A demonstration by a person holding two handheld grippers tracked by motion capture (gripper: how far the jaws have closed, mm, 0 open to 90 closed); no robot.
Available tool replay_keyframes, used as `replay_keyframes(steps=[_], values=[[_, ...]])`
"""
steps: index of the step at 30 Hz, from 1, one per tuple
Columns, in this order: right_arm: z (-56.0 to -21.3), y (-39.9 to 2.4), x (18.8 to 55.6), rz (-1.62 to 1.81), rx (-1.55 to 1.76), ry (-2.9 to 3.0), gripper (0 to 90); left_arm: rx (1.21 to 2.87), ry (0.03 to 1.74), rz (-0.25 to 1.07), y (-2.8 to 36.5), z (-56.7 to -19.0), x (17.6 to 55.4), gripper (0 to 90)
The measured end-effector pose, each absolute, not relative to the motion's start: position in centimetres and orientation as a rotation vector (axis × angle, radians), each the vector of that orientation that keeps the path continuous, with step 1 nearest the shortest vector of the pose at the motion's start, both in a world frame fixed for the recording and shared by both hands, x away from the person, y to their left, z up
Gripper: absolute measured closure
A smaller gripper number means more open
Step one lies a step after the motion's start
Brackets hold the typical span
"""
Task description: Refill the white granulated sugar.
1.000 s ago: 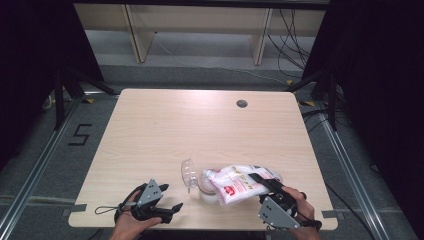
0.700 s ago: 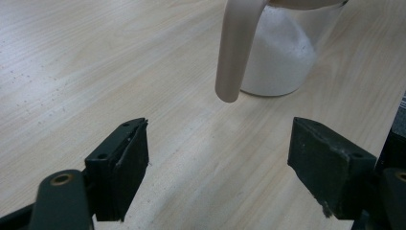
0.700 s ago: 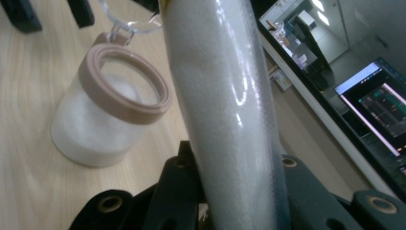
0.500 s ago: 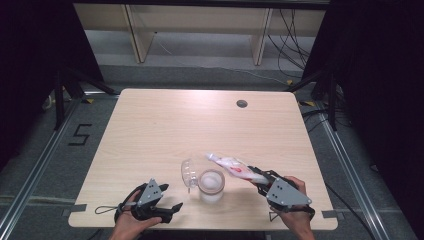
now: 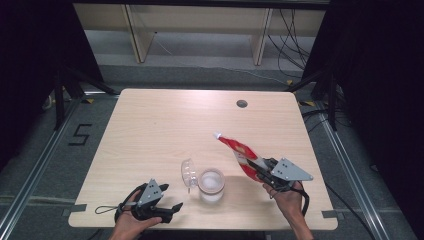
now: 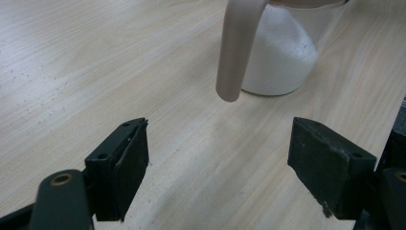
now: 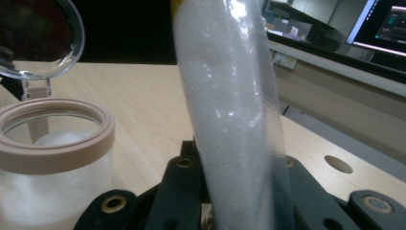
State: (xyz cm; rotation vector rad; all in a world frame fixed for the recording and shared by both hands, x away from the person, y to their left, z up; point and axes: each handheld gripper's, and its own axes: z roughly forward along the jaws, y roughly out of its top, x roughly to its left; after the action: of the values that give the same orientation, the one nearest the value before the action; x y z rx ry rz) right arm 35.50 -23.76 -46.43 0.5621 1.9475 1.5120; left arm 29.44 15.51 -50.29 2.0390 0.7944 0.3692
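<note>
1 jar [image 5: 211, 184], 1 bag [image 5: 239, 150] on bench [image 5: 150, 130]; right claw [image 5: 258, 166] raised, clamping bag; left claw [image 5: 170, 211] low, jaws wide

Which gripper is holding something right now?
The right gripper, shut on the red-and-white plastic bag beside the clear jar. The left gripper sits open, holding nothing.

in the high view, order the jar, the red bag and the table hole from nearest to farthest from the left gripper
From the left gripper, at the table's near left edge:
1. Jar, just right of it, lid open.
2. Red bag, farther right, clamped in the right gripper.
3. Table hole, at the far edge, right of centre.
</note>
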Motion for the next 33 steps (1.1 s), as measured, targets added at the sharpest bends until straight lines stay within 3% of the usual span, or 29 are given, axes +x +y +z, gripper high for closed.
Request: replay_keyframes(steps=[12,33], values=[[-48.1,-23.8,37.0,1.509,0.627,1.96,81.3,2.04,0.791,0.371,15.6,-50.3,29.4,21.3],[-48.6,-25.9,36.2,1.474,0.82,1.98,80.9,2.016,0.806,0.378,15.7,-50.2,29.4,21.0]])
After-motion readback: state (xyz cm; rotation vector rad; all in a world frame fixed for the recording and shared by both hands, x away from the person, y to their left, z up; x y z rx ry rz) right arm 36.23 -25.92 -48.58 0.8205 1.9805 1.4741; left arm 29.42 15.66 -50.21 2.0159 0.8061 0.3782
